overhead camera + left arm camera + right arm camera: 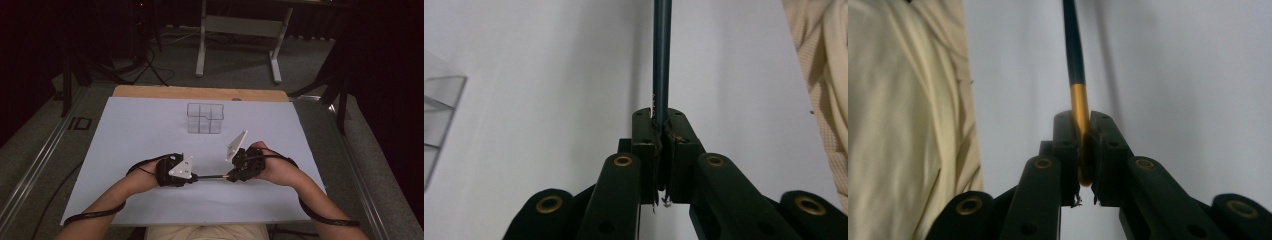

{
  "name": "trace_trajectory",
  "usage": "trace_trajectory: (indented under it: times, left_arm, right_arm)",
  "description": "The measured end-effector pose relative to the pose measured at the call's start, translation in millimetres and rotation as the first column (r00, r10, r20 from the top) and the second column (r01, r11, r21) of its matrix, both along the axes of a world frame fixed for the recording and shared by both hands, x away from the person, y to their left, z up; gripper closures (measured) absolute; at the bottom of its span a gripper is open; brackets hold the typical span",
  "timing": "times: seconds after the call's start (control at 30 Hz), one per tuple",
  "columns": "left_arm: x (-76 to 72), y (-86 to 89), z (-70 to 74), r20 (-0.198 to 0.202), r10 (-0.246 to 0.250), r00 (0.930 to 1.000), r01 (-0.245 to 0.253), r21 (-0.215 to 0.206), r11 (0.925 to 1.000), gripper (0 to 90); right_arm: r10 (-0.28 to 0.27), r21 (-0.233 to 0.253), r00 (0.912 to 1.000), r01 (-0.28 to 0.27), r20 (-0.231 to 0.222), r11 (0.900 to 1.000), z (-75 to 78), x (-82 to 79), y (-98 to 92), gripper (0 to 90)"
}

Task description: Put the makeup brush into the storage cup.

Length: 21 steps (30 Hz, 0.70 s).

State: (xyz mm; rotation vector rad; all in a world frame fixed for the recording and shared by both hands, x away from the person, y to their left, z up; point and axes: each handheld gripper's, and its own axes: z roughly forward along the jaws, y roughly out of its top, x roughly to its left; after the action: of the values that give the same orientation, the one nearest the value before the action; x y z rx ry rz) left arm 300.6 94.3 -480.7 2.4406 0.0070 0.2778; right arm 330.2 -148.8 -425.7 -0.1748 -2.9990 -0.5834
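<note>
High view: left gripper [192, 176] and right gripper [229, 176] clamp pencil [210, 176].

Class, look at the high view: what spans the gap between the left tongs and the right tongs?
A thin dark pen bridges the left tongs and right tongs, above white table.

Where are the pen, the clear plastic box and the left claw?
pen [662, 60], left gripper view, on its dark shaft above the closed jaws.
clear plastic box [204, 119], high view, on its front wall.
left claw [662, 131], left gripper view, midway between its tips.
</note>
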Motion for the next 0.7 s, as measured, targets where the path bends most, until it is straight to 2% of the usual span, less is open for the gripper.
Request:
trace_trajectory:
  times: [0.17,0.3,0.37,0.5,0.63,0.67,0.7]
  left_arm:
    - [2.4,0.7,-0.5,-0.024,0.014,0.9996,-0.014,-0.016,0.9998,83.2]
    - [2.8,-1.8,3.8,-0.042,0.027,0.9988,-0.028,-0.029,0.9992,69.9]
    - [5.1,-5.0,10.4,-0.046,0.045,0.9979,-0.047,-0.05,0.9976,64.7]
    - [5.9,-12.8,18.6,-0.038,0.055,0.9977,-0.058,-0.058,0.9967,56.7]
    - [6.5,-21.9,21.4,-0.057,0.032,0.9979,-0.035,-0.063,0.9974,57.2]
    - [6.5,-21.9,21.4,-0.057,0.032,0.9979,-0.035,-0.063,0.9974,63.0]
    - [6.5,-21.9,21.4,-0.057,0.032,0.9979,-0.035,-0.063,0.9974,63.0]
  right_arm:
    - [0.01,-0.007,0.9998,-0.01,-0.017,1.0,1.2,-0.8,1.1,84.4]
    - [0.01,-0.015,0.9998,-0.01,-0.018,1.0,3.0,-0.3,1.1,84.5]
    - [0.011,-0.009,0.9998,-0.011,-0.017,1.0,3.4,0.2,1.4,84.6]
    - [0.009,-0.001,0.9999,-0.009,-0.006,1.0,4.4,1.0,2.4,84.6]
    - [0.007,0.007,0.9999,-0.007,-0.008,1.0,3.7,2.4,3.1,84.5]
    - [0.007,0.007,0.9999,-0.007,-0.008,1.0,3.7,2.4,3.1,84.5]
    - [0.007,0.005,1.0,-0.007,-0.005,1.0,3.7,2.1,3.2,84.5]
